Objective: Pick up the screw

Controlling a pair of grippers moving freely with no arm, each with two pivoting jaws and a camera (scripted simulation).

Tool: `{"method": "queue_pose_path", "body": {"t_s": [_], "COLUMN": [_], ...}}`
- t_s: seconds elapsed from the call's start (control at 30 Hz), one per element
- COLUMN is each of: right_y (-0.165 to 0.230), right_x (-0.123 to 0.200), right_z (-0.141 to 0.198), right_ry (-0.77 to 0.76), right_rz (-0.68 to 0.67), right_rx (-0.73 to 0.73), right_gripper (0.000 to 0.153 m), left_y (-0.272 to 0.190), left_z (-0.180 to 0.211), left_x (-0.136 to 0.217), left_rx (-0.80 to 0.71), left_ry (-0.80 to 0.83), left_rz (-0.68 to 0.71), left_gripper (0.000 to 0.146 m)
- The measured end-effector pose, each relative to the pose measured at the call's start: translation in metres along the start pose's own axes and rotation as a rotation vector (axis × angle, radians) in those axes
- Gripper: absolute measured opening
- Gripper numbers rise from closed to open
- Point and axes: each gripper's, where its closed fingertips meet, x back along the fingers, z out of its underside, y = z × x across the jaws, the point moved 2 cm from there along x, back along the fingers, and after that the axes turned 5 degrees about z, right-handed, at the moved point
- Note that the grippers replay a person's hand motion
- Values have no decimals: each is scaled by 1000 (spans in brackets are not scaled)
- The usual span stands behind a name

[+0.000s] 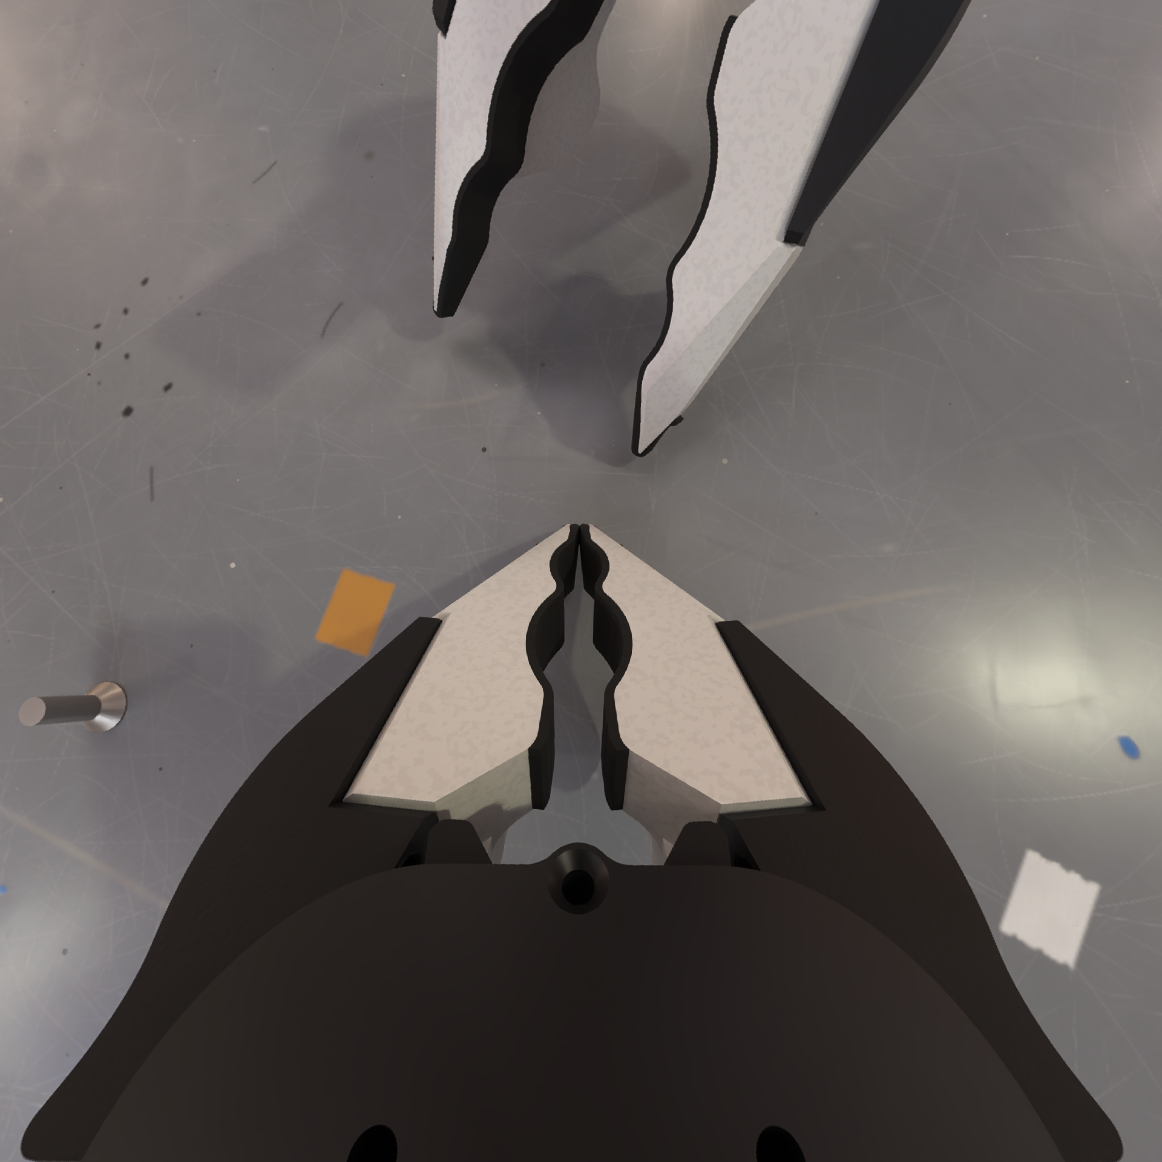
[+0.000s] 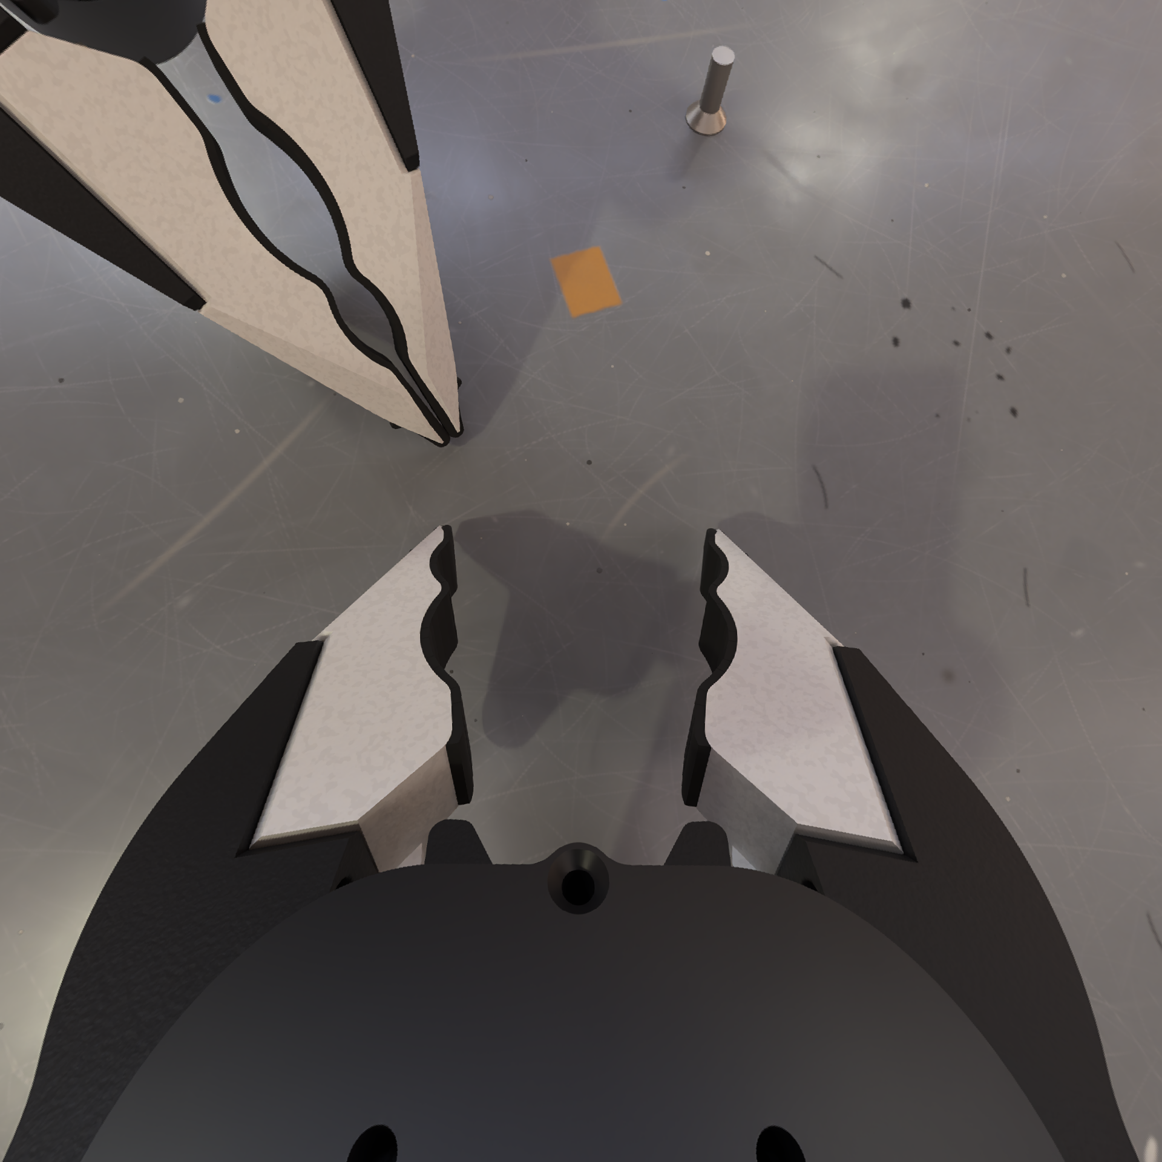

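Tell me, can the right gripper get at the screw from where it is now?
Probably yes. The right gripper is open, and bare table lies between it and the screw, standing head-down ahead to its right. The shut left gripper sits off to the other side.

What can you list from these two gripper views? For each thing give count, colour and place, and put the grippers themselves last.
screw: one, silver metal, standing head-down on the table, apart from both grippers, beyond the orange patch.
orange patch: one, orange rectangle, flat on the table between the screw and the gripper tips.
white patch: one, white rectangle with a ragged edge, flat on the table, seen only in the left wrist view.
blue flecks: a few, blue, small marks on the table.
table: one, grey, scratched, with dark specks.
left gripper: one, black with pale fingers, shut, holding nothing.
right gripper: one, black with pale fingers, open, holding nothing, facing the left gripper.
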Motion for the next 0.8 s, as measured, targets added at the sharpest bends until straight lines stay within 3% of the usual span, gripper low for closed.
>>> {"method": "queue_pose_path", "body": {"t_s": [0.3, 0.8], "right_y": [-1, -1], "right_x": [-2, -10], "right_z": [-3, -13], "right_ry": [14, 71], "right_rz": [19, 68], "right_rx": [-32, -92], "right_gripper": [79, 80], "left_y": [3, 17], "left_z": [0, -5], "left_x": [3, 41], "left_rx": [38, 56], "left_ry": [1, -122], "left_rz": [5, -77], "left_gripper": [3, 5]}}
